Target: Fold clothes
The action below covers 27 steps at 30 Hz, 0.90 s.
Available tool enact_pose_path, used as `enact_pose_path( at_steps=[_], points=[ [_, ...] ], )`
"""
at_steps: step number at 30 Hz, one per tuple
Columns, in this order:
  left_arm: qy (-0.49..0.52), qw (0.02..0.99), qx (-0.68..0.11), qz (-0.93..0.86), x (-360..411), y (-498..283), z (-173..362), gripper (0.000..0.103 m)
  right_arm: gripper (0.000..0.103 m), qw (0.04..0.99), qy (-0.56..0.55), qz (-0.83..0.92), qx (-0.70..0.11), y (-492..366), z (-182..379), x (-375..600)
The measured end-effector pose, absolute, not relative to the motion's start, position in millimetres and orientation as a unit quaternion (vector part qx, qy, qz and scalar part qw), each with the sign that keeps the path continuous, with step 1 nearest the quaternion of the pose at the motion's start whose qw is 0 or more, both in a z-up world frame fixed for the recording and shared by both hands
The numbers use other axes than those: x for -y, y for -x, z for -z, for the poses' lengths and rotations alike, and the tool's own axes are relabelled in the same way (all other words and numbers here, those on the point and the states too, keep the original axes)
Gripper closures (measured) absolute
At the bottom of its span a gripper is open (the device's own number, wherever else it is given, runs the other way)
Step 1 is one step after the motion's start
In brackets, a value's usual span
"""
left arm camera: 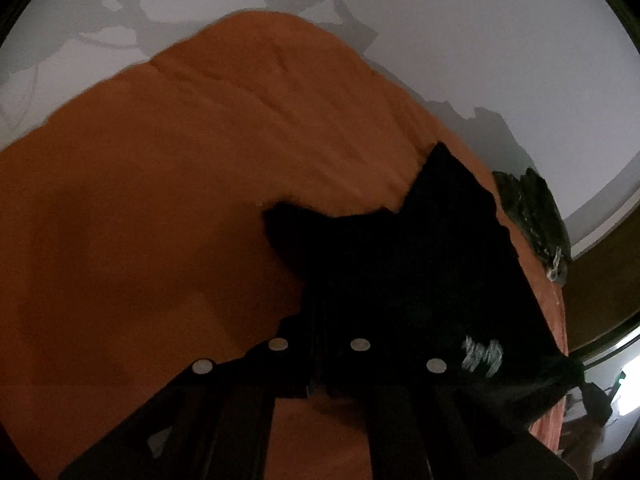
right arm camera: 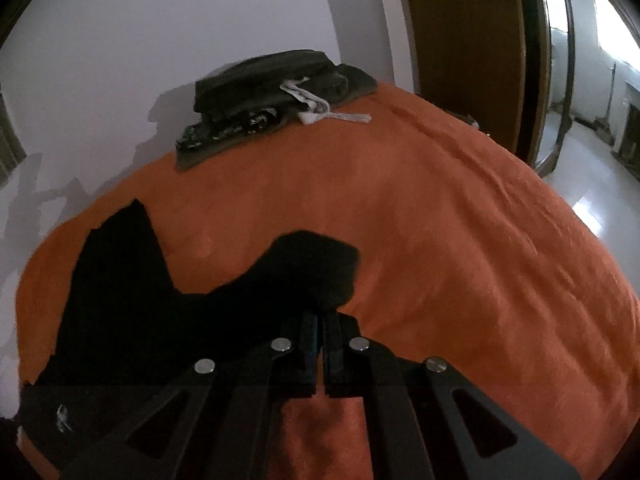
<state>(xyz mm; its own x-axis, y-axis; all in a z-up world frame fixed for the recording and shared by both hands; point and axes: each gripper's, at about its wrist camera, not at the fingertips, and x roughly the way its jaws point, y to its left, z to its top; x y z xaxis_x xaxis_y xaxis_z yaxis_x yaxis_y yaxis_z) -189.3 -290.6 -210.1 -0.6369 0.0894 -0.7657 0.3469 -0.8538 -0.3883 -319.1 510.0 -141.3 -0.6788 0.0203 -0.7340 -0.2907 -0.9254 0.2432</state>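
Observation:
A black garment (left arm camera: 400,260) lies on the orange bed cover (left arm camera: 140,200), with a small white print (left arm camera: 482,354) near its right side. My left gripper (left arm camera: 318,308) is shut on this garment, its fingertips lost in the dark cloth. In the right wrist view the same black garment (right arm camera: 120,280) spreads to the left, and a bunched edge of it rises at the centre. My right gripper (right arm camera: 321,314) is shut on that bunched edge, jaws together with cloth pinched between them. The cloth sags between the two grips.
A pile of folded dark clothes (right arm camera: 272,92) with a white drawstring (right arm camera: 316,108) sits at the far edge of the orange bed cover (right arm camera: 460,240), against the white wall (right arm camera: 160,40). A brown door (right arm camera: 460,40) and a shiny floor (right arm camera: 592,200) lie to the right.

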Motion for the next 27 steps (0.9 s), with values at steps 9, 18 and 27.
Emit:
enact_pose_path(
  at_steps=[9, 18, 27],
  points=[
    [-0.466, 0.064, -0.271, 0.84, 276.3, 194.3, 235.9, 0.083, 0.062, 0.1, 0.469, -0.843, -0.242, 329.8, 191.3, -523.0],
    [-0.522, -0.026, -0.266, 0.81, 188.1, 180.1, 259.1, 0.063, 0.043, 0.017, 0.436, -0.867, -0.24, 220.9, 177.8, -483.4],
    [-0.521, -0.06, -0.325, 0.787, 134.3, 196.0, 278.8, 0.062, 0.047, -0.139, 0.492, -0.757, -0.407, 213.1, 248.7, -386.7]
  ],
)
